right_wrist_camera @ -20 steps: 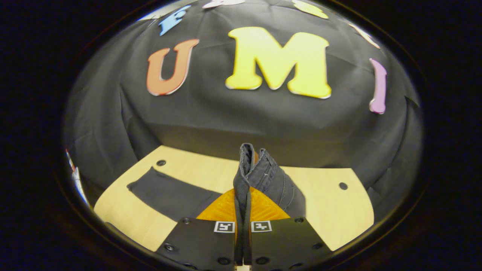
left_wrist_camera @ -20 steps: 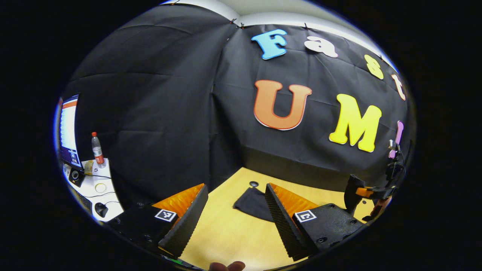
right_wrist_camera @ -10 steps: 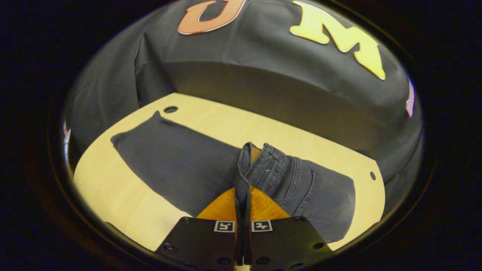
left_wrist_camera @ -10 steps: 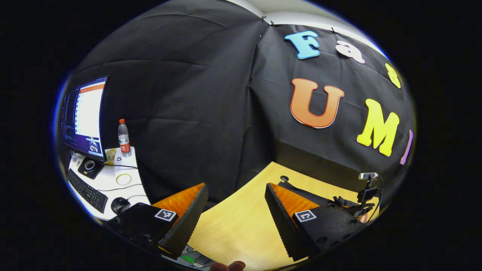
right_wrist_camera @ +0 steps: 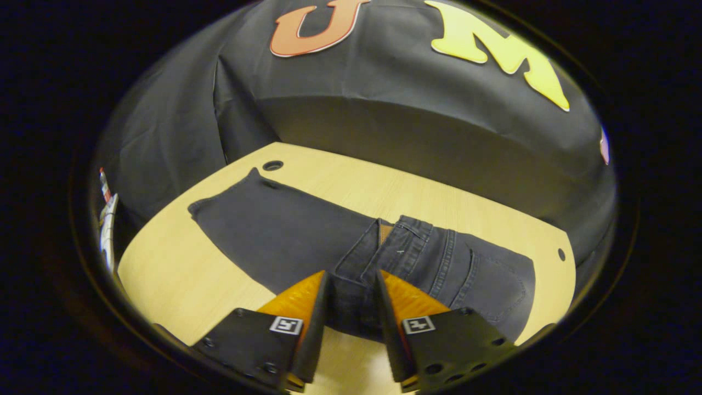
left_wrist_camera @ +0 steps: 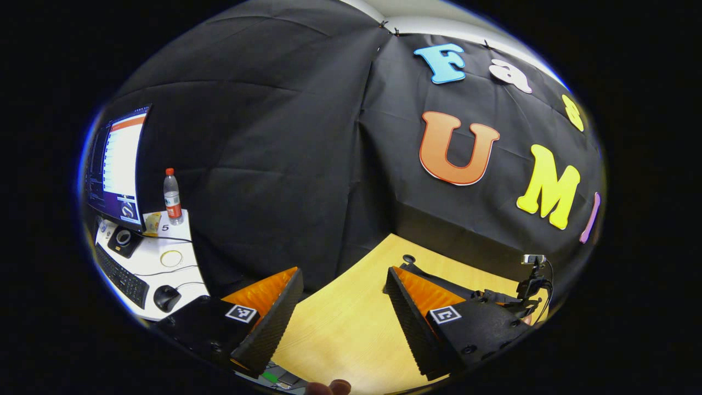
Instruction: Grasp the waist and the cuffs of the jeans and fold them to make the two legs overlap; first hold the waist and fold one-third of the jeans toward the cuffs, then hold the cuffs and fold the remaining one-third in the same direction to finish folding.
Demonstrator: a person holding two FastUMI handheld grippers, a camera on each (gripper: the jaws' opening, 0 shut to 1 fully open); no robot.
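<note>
Wooden worktop (right_wrist_camera: 340, 181) carries the dark jeans (right_wrist_camera: 285, 230) laid flat across it, waist part folded over onto the legs, waistband (right_wrist_camera: 395, 241) just ahead of the right gripper (right_wrist_camera: 351, 307), cuffs end reaching toward a hole near the far left corner. Right gripper jaws are parted, released, straddling the waist edge without pinching it; left gripper (left_wrist_camera: 343, 312) hangs over bare worktop with jaws wide apart, grasping nothing. Side desk (left_wrist_camera: 164, 258) holds a monitor (left_wrist_camera: 118, 164), keyboard (left_wrist_camera: 123, 277), mouse (left_wrist_camera: 164, 298) and water bottle (left_wrist_camera: 173, 197).
</note>
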